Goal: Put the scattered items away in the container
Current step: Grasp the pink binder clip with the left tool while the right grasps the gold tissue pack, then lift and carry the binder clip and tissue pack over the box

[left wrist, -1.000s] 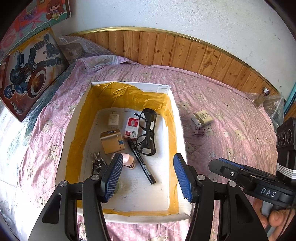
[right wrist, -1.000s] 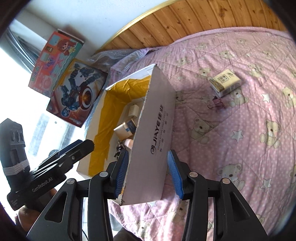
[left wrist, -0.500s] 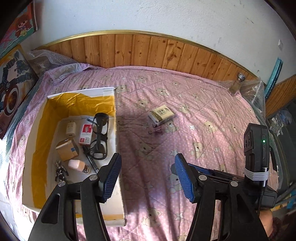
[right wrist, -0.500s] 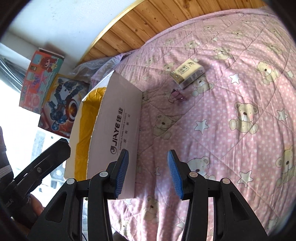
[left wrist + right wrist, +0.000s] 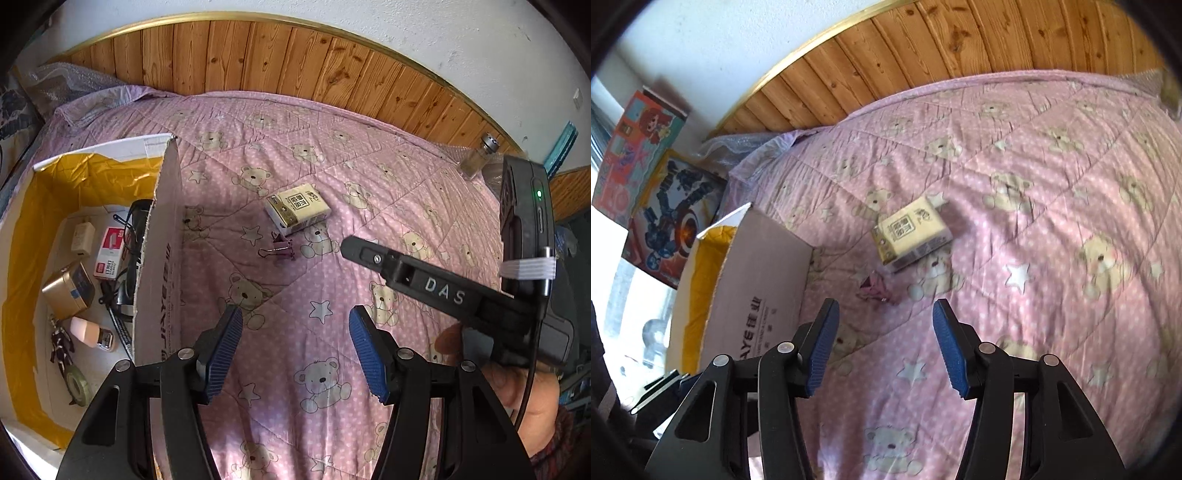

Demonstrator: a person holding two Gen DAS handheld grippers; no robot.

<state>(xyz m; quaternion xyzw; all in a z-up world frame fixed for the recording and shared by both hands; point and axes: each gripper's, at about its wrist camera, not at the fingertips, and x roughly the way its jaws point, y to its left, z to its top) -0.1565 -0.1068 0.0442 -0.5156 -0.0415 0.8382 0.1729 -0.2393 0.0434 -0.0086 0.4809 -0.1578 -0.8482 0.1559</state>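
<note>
Both claws spread and empty over the pink bear-print bed; two items not yet boxed.

Left claw [image 5: 295, 347] jaws wide apart, pinching nothing, above bare quilt [image 5: 369, 177]. Right claw [image 5: 882, 343] likewise spread, nothing between the pads. Just ahead of both: pink binder clip [image 5: 279, 249], and touching or just beyond it a cream tissue pack [image 5: 297, 208], mid-bed. Cardboard box [image 5: 159, 258] sits at the bed's left edge, holding glasses [image 5: 135, 225], gold tin [image 5: 68, 290], tape roll [image 5: 77, 386], red-white packet [image 5: 109, 251]. Glass shaker [image 5: 476, 155] at the far right corner.
</note>
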